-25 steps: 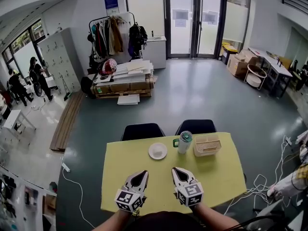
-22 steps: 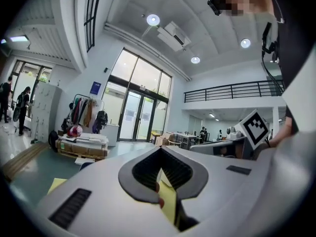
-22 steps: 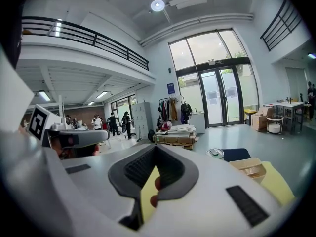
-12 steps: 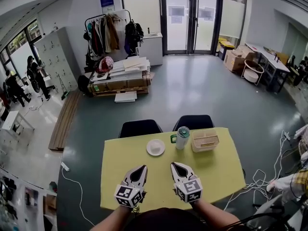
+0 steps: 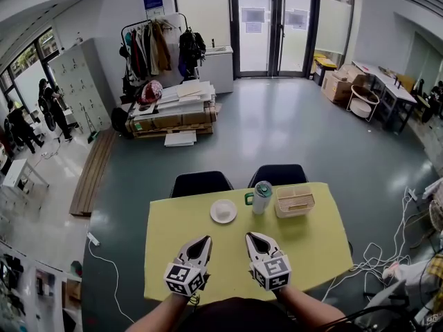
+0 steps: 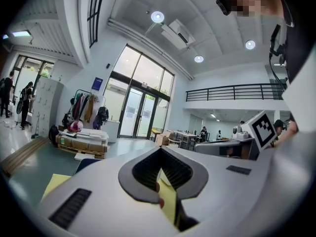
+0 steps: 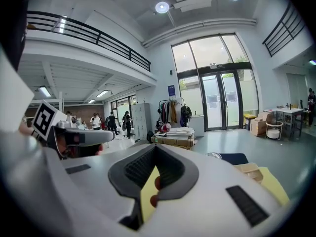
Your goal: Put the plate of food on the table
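A small white plate [image 5: 223, 211] sits on the yellow table [image 5: 311, 244] toward its far side; whether food lies on it is too small to tell. My left gripper [image 5: 205, 241] and right gripper [image 5: 251, 238] hover side by side over the near part of the table, well short of the plate. Both are shut with nothing between the jaws. In the left gripper view the left gripper [image 6: 160, 150] has its tips meeting, with only yellow table showing through the gap behind them. The right gripper [image 7: 155, 147] looks the same in the right gripper view.
A tumbler with a green lid [image 5: 261, 198] stands right of the plate, and a beige slatted basket [image 5: 295, 201] beside it. Two dark chairs [image 5: 202, 183] are tucked in at the far edge. Cables [image 5: 104, 254] trail on the floor at both sides.
The head view has shifted slightly, so the table sits a little higher in the picture. Both grippers keep their places and stay shut.
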